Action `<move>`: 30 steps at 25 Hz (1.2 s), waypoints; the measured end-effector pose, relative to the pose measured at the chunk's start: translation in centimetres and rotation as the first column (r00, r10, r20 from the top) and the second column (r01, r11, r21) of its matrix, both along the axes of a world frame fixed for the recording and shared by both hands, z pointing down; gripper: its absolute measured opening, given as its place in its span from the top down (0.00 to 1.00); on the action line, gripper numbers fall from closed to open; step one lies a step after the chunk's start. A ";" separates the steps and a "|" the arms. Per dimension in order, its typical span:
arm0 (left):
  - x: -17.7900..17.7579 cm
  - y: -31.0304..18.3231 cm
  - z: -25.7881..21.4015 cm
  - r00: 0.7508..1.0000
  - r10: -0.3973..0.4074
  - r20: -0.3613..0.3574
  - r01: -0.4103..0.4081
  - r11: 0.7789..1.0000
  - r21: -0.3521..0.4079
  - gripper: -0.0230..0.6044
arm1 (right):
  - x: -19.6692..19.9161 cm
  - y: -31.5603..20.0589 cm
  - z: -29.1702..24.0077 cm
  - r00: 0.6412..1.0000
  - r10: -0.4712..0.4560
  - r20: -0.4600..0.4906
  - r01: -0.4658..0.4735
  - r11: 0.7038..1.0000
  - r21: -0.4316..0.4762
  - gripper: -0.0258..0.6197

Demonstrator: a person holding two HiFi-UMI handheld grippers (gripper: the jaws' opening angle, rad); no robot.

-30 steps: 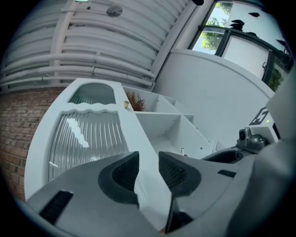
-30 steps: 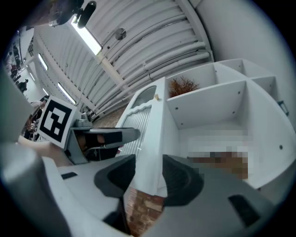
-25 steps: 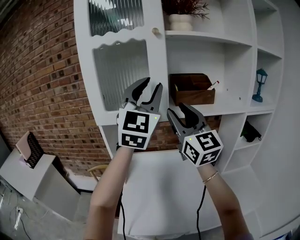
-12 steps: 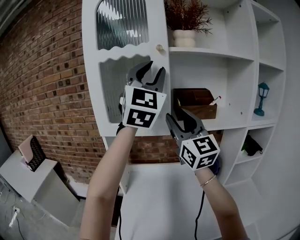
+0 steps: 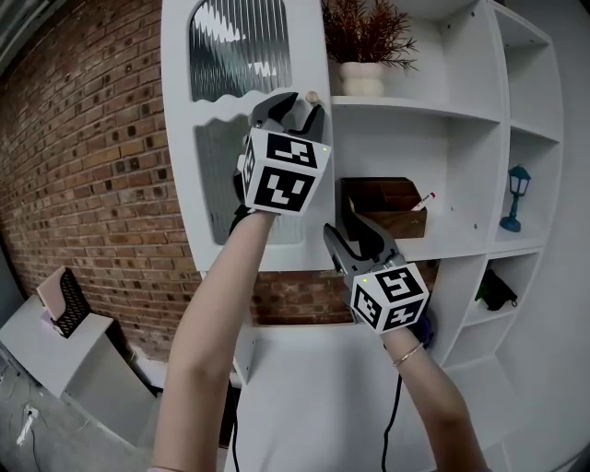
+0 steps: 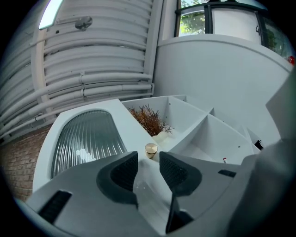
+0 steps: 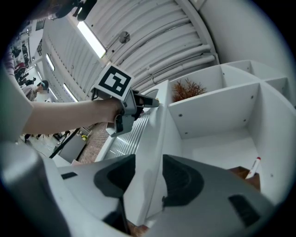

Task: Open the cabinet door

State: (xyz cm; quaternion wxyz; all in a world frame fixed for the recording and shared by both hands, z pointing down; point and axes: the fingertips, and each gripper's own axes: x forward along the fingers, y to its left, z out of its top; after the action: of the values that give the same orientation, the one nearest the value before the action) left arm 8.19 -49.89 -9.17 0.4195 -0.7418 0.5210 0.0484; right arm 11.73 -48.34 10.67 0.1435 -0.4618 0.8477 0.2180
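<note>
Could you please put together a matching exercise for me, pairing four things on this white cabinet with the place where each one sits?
Things
1. brass knob
2. dried plant
3. wooden box
4. teal lantern

Places
A. one level below the upper shelf, in the middle column
B. on the right edge of the ribbed-glass door
C. in a white pot standing on the upper shelf
D. in the narrow right-hand bay, far from the door

Right pairs: 1-B, 2-C, 3-A, 4-D.
</note>
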 end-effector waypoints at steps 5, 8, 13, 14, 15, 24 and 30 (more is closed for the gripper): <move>0.6 -0.4 -0.4 1.000 -0.003 0.004 0.003 1.000 -0.004 0.76 | -0.2 -0.3 0.1 1.000 -0.002 -0.001 0.002 1.000 0.000 0.69; 1.0 -0.5 -0.4 1.000 -0.003 0.012 0.003 1.000 -0.003 0.77 | -0.3 -0.5 0.3 1.000 -0.004 -0.003 0.004 1.000 -0.006 0.69; 1.3 -0.5 -0.5 1.000 0.000 0.026 0.000 1.000 0.002 0.80 | -0.3 -1.0 0.7 1.000 -0.003 -0.006 0.003 1.000 -0.017 0.69; 1.3 -0.5 -0.5 1.000 0.002 0.025 -0.002 1.000 0.002 0.81 | -0.3 -1.1 0.8 1.000 -0.003 -0.007 0.003 1.000 -0.019 0.69; 1.3 -0.5 -0.5 1.000 0.004 0.021 -0.004 1.000 0.003 0.82 | -0.4 -1.2 0.9 1.000 -0.004 -0.008 0.003 1.000 -0.022 0.69; 0.8 0.7 -0.7 1.000 -0.015 0.013 0.014 0.999 0.036 0.85 | -0.6 -1.3 1.6 1.000 -0.013 -0.003 0.013 0.998 -0.058 0.68; 0.4 2.2 -0.6 1.000 -0.003 -0.009 0.004 0.999 0.049 0.85 | -0.9 -0.8 2.2 0.999 -0.044 0.005 0.045 0.995 -0.093 0.67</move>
State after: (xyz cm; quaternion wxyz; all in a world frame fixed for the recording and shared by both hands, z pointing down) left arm 8.60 -47.72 -9.81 0.4353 -0.7302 0.5228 0.0637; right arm 10.79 -49.18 12.90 0.1280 -0.4493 0.8668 0.1743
